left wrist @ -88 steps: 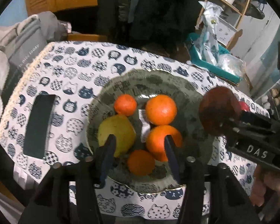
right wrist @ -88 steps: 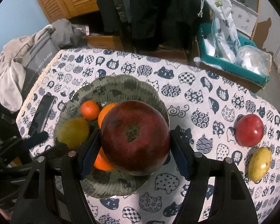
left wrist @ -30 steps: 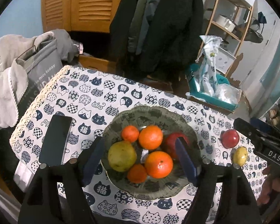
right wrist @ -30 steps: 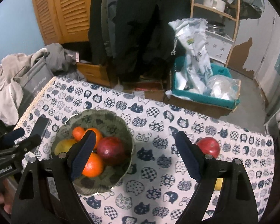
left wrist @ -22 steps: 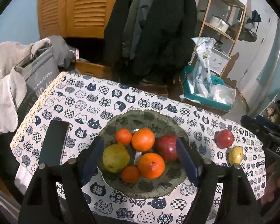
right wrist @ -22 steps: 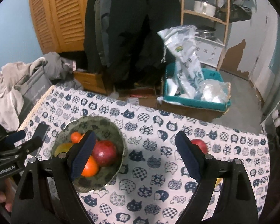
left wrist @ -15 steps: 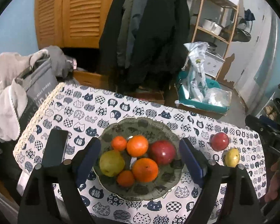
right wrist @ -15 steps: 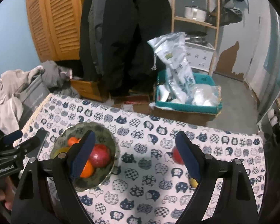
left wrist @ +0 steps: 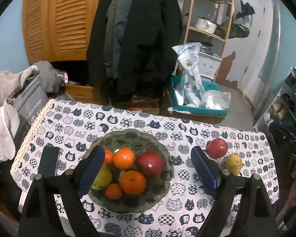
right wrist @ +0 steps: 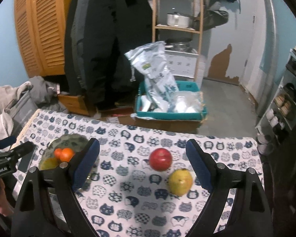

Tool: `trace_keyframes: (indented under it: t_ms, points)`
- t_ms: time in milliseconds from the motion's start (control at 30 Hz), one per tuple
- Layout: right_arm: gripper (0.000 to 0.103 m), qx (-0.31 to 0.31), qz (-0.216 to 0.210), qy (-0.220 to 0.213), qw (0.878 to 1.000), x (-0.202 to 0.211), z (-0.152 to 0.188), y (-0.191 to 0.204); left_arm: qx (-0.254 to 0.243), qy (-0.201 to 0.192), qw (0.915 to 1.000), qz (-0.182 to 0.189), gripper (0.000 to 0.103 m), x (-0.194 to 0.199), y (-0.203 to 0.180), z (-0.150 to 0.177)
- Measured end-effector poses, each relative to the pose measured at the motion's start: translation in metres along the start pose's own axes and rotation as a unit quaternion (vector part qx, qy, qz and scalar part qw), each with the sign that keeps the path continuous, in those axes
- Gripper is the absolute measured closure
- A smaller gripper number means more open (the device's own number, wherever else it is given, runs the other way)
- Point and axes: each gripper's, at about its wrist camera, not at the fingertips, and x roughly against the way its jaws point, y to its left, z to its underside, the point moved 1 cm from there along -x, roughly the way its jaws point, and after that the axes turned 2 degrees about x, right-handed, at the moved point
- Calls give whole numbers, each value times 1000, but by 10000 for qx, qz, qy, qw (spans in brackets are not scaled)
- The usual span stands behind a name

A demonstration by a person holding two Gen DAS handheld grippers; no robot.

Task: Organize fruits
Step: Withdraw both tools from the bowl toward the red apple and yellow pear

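in the left wrist view the bowl (left wrist: 165, 167) is seen whole on the cloth (left wrist: 128, 122), holding a pear (left wrist: 104, 177), a dark red fruit (left wrist: 151, 164) and four oranges (left wrist: 132, 181). the left gripper (left wrist: 148, 169) is held above it; its jaws have just been opening and stand wide apart, with nothing pressed between the pads. a phone (left wrist: 49, 162) is seen left of the bowl. an apple (left wrist: 216, 148) and a lemon (left wrist: 233, 164) lie on the cloth to the right, well apart from the bowl and just beside each other.

in the right wrist view the apple (right wrist: 160, 159) and lemon (right wrist: 180, 181) are framed between the fingers of the right gripper (right wrist: 143, 165), which is spread wide and grips nothing; both fruits rest on the cloth (right wrist: 128, 197) beyond it. the bowl (right wrist: 69, 140) is only partly shown here, half hidden behind the left finger (right wrist: 84, 164), with just two oranges (right wrist: 66, 154) and the pear (right wrist: 48, 163) visible; the dark red fruit cannot be seen. the left gripper's body (right wrist: 7, 156) and a hand (right wrist: 0, 203) are caught at the left edge. a teal bin (right wrist: 167, 114) is shown on the floor beyond the table in both views.
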Motion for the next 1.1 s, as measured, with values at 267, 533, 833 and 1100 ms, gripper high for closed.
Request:
trace_keyframes:
  t_ms: [267,533,833,1100]
  points:
    - [15,-232,269,52,9994,7,14,-40,-278,12,9996,110,13,-1,-33,-1]
    - [15,-387,454,130,9981,11,28,-68,-520,79,9984,181,12,-10,-59,1]
    - [15,-549,542,325,9965,3,42,-91,-792,239,9963,236,12,-29,-88,7]
    - [15,-639,509,657,9945,-22,56,-100,-1048,529,9930,129,12,-61,-108,18]
